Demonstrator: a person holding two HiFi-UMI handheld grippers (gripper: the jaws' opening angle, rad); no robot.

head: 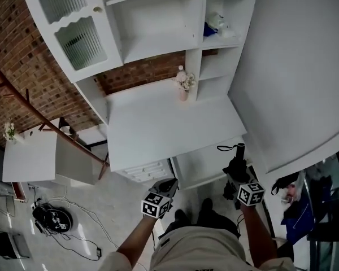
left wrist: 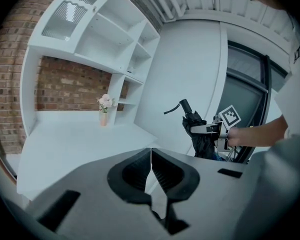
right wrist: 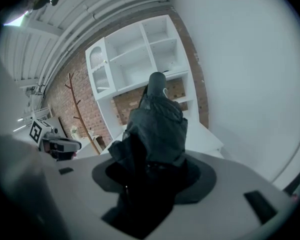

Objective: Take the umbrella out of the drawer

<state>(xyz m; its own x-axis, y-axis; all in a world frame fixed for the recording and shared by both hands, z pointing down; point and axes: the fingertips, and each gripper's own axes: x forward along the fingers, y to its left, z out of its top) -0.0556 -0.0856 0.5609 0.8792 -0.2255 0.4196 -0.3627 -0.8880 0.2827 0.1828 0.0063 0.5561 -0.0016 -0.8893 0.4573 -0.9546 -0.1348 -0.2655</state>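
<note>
Right gripper point(right wrist: 150, 170) pinching the folded umbrella point(right wrist: 159, 121), lifted clear of the drawer point(head: 202, 165).
Its jaws clamp the black canopy low down, handle pointing away, so the bundle rides upright above the drawer, which looks open under the desk point(head: 169, 123). Left gripper point(left wrist: 151, 176), jaws pressed together on nothing, hangs in front of the desk, seemingly kept out of the way. Farther back, a flower vase point(head: 183, 84) stands on the desk by the shelves point(head: 158, 33).
</note>
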